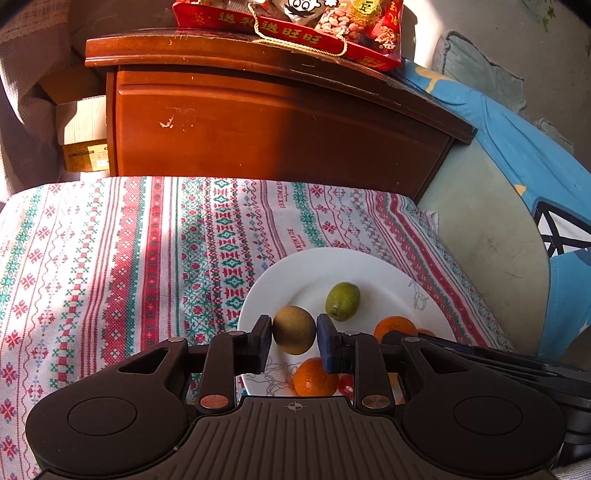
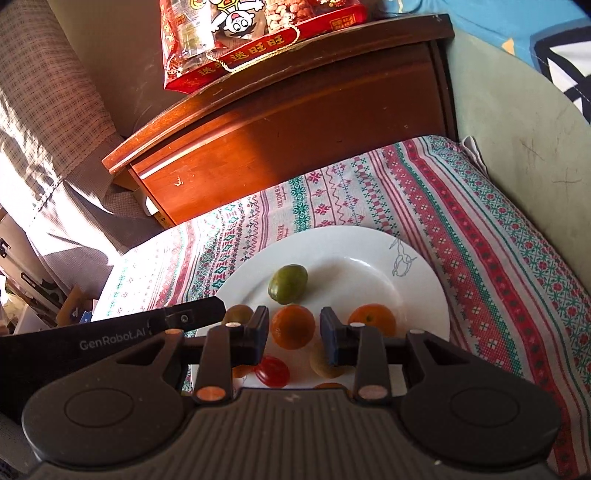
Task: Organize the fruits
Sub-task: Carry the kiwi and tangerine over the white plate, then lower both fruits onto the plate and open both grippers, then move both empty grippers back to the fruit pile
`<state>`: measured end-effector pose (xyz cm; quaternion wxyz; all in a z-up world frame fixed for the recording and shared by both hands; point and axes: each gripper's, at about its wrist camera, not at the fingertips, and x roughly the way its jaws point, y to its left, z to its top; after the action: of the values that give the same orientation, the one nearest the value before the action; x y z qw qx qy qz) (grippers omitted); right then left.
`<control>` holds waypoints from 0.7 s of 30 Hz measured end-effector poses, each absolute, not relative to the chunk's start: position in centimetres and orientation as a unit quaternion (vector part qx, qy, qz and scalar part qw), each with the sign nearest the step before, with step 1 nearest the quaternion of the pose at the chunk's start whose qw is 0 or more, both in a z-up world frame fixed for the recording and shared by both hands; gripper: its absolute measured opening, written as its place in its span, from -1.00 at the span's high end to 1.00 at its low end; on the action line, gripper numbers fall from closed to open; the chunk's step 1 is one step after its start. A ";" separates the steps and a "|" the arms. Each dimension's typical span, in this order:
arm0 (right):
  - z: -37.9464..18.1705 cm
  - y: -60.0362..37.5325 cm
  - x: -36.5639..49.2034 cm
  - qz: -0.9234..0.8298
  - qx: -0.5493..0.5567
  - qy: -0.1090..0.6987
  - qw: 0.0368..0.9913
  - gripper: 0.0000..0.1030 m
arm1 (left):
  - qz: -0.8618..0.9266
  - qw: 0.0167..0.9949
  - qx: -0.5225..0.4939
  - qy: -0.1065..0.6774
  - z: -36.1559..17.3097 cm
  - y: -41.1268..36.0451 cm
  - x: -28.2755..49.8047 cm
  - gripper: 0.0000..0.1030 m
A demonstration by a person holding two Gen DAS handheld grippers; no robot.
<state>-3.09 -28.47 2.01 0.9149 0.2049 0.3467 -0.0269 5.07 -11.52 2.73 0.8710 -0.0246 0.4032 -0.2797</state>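
A white plate (image 1: 384, 273) lies on the patterned cloth and holds several small fruits. My left gripper (image 1: 294, 338) is shut on a brown-green kiwi-like fruit (image 1: 294, 329) and holds it over the plate's near left part. A green fruit (image 1: 342, 301) and two oranges (image 1: 314, 376) lie beside it. In the right wrist view my right gripper (image 2: 294, 334) stands with its jaws apart around an orange (image 2: 293, 326) on the plate (image 2: 369, 251), with small gaps on both sides. The green fruit (image 2: 287, 283), another orange (image 2: 372, 319), a red fruit (image 2: 272, 371) and a yellowish fruit (image 2: 322, 363) lie around it.
A wooden cabinet (image 1: 258, 129) stands behind the cloth-covered surface (image 1: 110, 258), with a red snack bag (image 1: 295, 26) on top. A pale green curved edge (image 1: 491, 240) and blue fabric (image 1: 517, 147) lie to the right. The left gripper's black body (image 2: 110, 332) reaches in beside my right gripper.
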 end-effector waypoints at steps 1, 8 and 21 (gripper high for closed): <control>2.2 -28.4 -3.1 -0.027 0.204 0.344 0.916 0.37 | -0.281 0.871 -0.024 0.402 2.9 -11.6 5.0 0.49; 3.3 -28.6 -3.4 -0.032 0.201 0.332 0.921 0.37 | -0.278 0.879 -0.027 0.387 4.8 -11.3 4.5 0.11; 4.5 -26.2 -4.8 -0.006 0.169 0.331 0.928 0.33 | -0.235 0.887 -0.046 0.395 7.0 -6.9 3.9 0.03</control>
<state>-4.84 -26.18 4.53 0.9284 0.1686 0.3312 -0.0059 3.94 -6.86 7.01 0.8867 -0.0464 0.3953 -0.2352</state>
